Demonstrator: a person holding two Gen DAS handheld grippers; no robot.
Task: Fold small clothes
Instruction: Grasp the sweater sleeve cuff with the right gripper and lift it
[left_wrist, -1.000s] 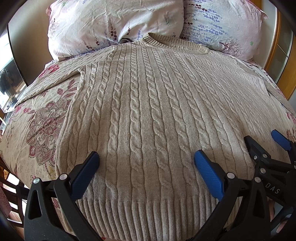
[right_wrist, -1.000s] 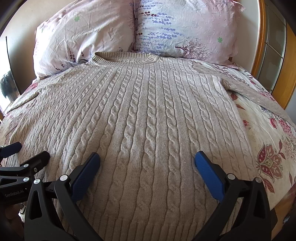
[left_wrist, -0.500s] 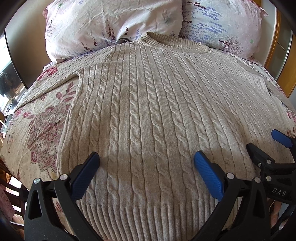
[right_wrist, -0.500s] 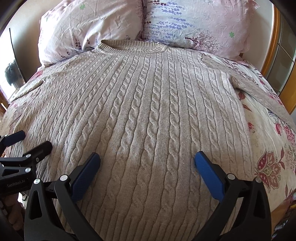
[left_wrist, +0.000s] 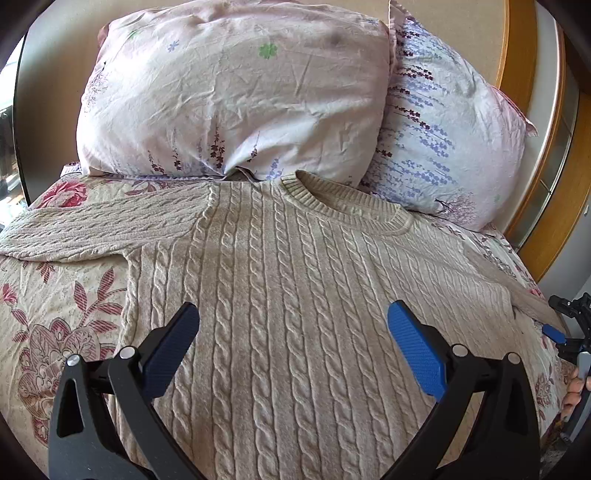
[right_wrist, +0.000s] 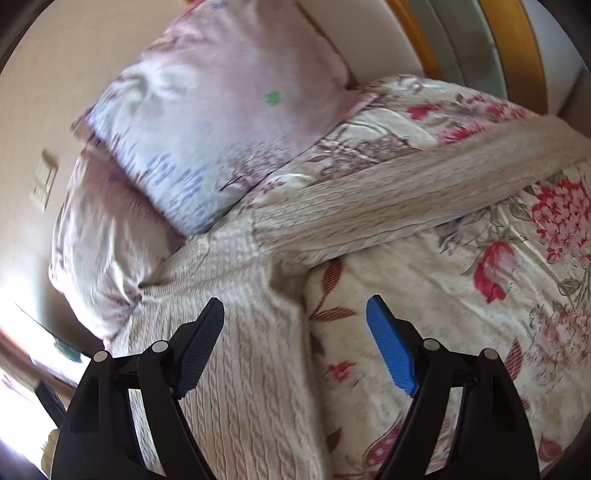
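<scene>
Left gripper (left_wrist: 293, 328) spread wide and empty, hovering above the chest of the cable-knit sweater (left_wrist: 295, 295); right gripper (right_wrist: 295, 332) likewise wide apart with nothing held, straddling the sweater's side edge (right_wrist: 301, 332) just below the armpit, one blue pad (right_wrist: 203, 347) over knit, the other over bare floral bedspread (right_wrist: 424, 295). Right-wrist view motion-blurred. Step in hand, by judgement: reaching for the right sleeve (right_wrist: 406, 195) to fold it inward across the body. For a clean fold: pinch near the cuff or mid-sleeve, not at the shoulder seam; take a shallow bite through the knit only, leaving the bedspread out of the jaws; lift just clear and lay the sleeve flat across the chest without dragging the body panel; left gripper best used to pin the torso while the sleeve travels. Sweater: beige, thick, vertical cable ribs, ribbed crew collar (left_wrist: 343, 206) toward the pillows (left_wrist: 236, 96), laid flat and unfolded in the middle of the bed, both sleeves stretched outward, the left sleeve (left_wrist: 92, 229) lying straight across the bedspread. Fabric likely heavy and stretchy, prone to sagging from a single pinch point. Wooden headboard frame (left_wrist: 517, 110) behind the pillows.
</scene>
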